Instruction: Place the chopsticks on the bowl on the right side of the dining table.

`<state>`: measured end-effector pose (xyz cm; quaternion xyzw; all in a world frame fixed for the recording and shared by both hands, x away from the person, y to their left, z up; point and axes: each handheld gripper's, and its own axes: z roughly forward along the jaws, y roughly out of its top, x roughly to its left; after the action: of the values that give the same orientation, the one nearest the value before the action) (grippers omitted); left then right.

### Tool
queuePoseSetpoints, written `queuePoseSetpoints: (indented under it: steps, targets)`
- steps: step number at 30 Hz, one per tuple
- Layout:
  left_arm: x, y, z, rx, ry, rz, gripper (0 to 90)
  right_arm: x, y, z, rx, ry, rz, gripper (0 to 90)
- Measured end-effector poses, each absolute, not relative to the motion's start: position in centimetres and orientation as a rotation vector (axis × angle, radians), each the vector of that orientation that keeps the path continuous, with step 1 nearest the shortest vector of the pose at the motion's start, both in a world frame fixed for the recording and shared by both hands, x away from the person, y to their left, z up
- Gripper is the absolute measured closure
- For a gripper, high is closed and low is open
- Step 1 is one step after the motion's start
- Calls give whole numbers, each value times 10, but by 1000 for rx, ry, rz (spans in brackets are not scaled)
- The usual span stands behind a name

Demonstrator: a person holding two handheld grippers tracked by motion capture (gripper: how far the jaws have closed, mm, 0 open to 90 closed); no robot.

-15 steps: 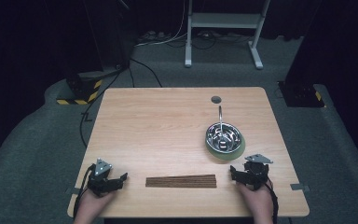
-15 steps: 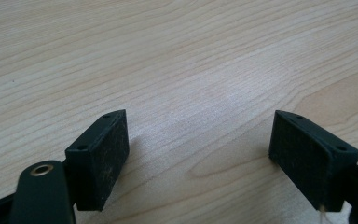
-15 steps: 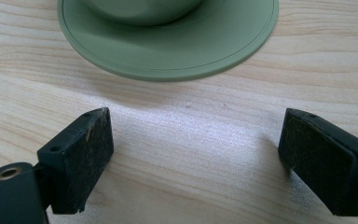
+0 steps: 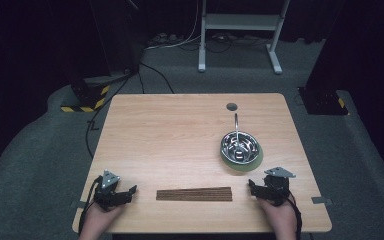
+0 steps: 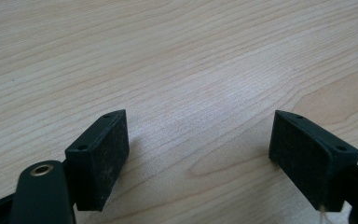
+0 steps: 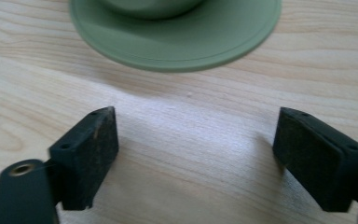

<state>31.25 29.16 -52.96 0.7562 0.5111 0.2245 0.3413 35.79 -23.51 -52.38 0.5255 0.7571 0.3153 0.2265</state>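
Between wide-open empty tools (image 4: 130, 191) (image 4: 252, 186): dark wooden sticks (image 4: 194, 194) (flat, side-by-side row).

1. In the high view the pale wooden table (image 4: 180, 145) is evenly lit from above; the surrounding room is nearly black.
2. The shiny steel bowl (image 4: 240, 145) catches small glints.
3. Both gripper views are bright, with soft shadows under the jaws.
4. The round green plastic plate (image 6: 177, 32) looks blurred, out of focus.
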Motion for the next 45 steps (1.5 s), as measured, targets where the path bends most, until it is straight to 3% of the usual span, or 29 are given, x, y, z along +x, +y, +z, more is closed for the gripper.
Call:
queuePoseSetpoints:
  steps: [4, 5, 7, 24, 32, 33, 45]
  targets:
    - [313, 292, -530, 1967, 1329, 584, 198, 357, -235, -523, 1442, 2087, 876, 194]
    - [313, 292, -530, 1966, 1330, 583, 198, 354, -237, -522, 1420, 2110, 900, 298]
    - [313, 292, -530, 1967, 1329, 583, 198, 353, -236, -523, 1404, 2105, 921, 321]
    - [313, 292, -530, 1971, 1319, 579, 200, 334, -209, -507, 1233, 2073, 1018, 329]
    - [314, 292, -529, 1973, 1314, 577, 203, 334, -188, -507, 1232, 2143, 1059, 378]
    - [314, 293, -529, 1980, 1312, 577, 203, 335, -182, -505, 1213, 2160, 1072, 457]
    - [314, 292, -530, 1972, 1315, 577, 203, 348, -132, -488, 1091, 2226, 1115, 482]
